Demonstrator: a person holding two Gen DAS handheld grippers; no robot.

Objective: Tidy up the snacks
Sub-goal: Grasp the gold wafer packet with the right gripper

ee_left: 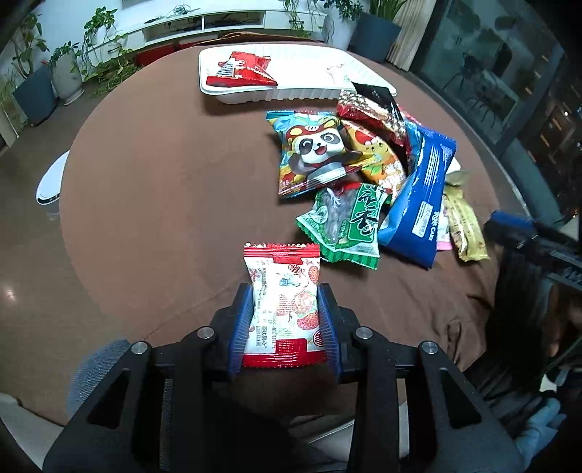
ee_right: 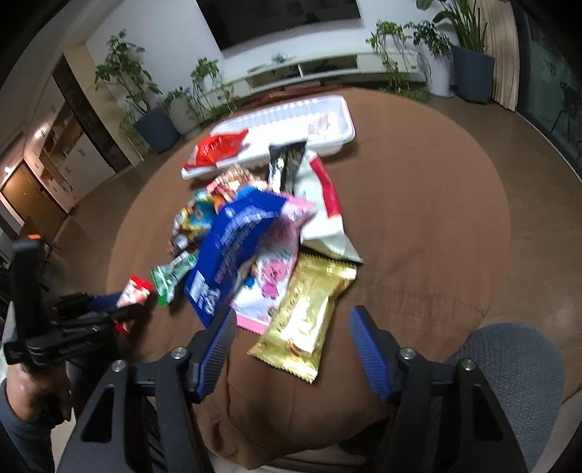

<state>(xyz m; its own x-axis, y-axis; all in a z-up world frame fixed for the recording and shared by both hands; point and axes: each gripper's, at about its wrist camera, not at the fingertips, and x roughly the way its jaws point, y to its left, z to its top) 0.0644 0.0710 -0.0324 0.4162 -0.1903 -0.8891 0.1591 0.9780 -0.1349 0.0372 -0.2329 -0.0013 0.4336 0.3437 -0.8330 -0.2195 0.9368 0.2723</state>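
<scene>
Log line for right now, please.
left gripper: shut on red-white packet | right gripper: open, above gold packet | tray: one red snack

Home living room, wall television [ee_right: 280, 22], low white media console [ee_right: 327, 71], potted plants [ee_right: 145, 105], round dining table [ee_left: 174, 189]

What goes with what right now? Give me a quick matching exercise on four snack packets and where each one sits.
Things:
1. red-and-white packet
2. gold packet
3. red packet
4. panda packet

Places:
A. in the white tray
B. on top of the pile on the brown cloth
C. between the left gripper's fingers
D. nearest edge of the pile, in front of the open right gripper

Pairs: 1-C, 2-D, 3-A, 4-B
</scene>
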